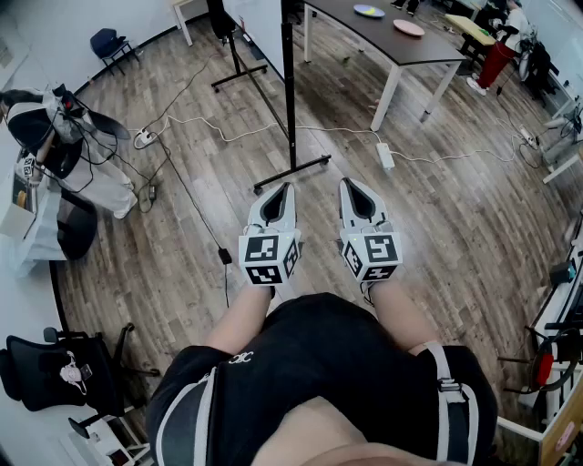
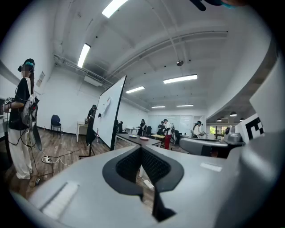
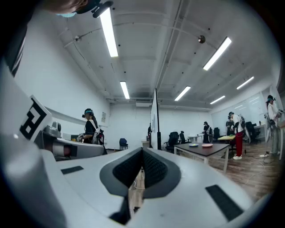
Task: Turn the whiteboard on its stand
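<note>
Facing whiteboard point(image 2: 111, 116), left gripper point(image 1: 284, 187) closed, right gripper point(image 1: 352, 183) closed, both empty

An open lab-like workroom: long table point(image 1: 401, 47), whiteboard point(image 2: 111, 112), floor power strip point(image 1: 384, 156) and ceiling strip lights point(image 3: 108, 33).

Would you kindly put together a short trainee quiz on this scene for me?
1. True or false: the left gripper and right gripper are both shut and empty.
2. What lies on the table? A) two plates B) a laptop C) a box
3. Which gripper touches the whiteboard?
Key: 1 true; 2 A; 3 neither.
</note>
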`<state>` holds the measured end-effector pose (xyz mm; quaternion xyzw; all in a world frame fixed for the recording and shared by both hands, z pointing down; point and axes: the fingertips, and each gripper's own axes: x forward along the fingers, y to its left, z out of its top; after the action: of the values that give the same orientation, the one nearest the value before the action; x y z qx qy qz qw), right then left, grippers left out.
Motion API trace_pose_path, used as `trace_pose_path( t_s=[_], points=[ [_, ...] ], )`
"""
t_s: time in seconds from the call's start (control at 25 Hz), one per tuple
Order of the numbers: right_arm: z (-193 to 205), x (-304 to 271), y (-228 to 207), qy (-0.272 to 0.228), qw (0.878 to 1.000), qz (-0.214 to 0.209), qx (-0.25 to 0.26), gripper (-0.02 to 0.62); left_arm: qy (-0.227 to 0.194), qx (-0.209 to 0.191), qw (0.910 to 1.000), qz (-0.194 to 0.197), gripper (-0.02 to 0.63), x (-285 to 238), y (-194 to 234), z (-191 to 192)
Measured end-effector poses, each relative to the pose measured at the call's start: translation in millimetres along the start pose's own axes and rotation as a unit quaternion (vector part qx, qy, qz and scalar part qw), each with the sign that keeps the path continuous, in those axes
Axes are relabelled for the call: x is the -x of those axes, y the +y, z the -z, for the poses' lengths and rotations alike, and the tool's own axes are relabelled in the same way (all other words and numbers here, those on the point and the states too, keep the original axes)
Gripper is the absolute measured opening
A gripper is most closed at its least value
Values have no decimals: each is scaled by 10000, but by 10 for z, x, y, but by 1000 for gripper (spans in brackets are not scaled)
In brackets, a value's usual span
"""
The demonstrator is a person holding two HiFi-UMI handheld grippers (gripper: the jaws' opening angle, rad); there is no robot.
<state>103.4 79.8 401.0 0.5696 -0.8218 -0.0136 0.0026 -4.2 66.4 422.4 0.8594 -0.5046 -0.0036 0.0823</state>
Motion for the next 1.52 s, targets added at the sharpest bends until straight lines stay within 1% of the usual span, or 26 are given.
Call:
trace_pose_path(
  t_s=[0.32, 0.44, 0.6, 0.84, 1.04, 1.2, 1.36, 1.52],
  points=[
    [66, -37, -26, 39, 10000, 5, -32, 6, 44, -22, 10000, 56, 9, -78, -28, 15],
    [71, -31, -56, 6, 9999, 31, -124, 6, 90, -32, 9999, 70, 9, -91, -42, 38],
    [65, -69, -86, -22, 9998, 116, -166, 6, 155, -36, 9999, 66, 9, -106, 1, 62],
    [77, -123, -6, -20, 9997, 133, -202, 6, 240, -80, 9997, 75, 9, -36, 80, 123],
    [124, -189, 115, 51, 9998, -36, -202, 6, 336, -31, 9994, 51, 9, 1, 168, 193],
    [156, -270, 118, 51, 9996, -86, -257, 6, 353, -22, 9994, 0, 9, 14, 219, 231],
    [145, -451, 115, 5, 9994, -204, -289, 6, 346, -42, 9993, -99, 9, -57, 338, 204],
    [138, -721, 143, -63, 9990, -339, -293, 6, 353, -102, 9991, -225, 9, -140, 554, 173]
  ],
)
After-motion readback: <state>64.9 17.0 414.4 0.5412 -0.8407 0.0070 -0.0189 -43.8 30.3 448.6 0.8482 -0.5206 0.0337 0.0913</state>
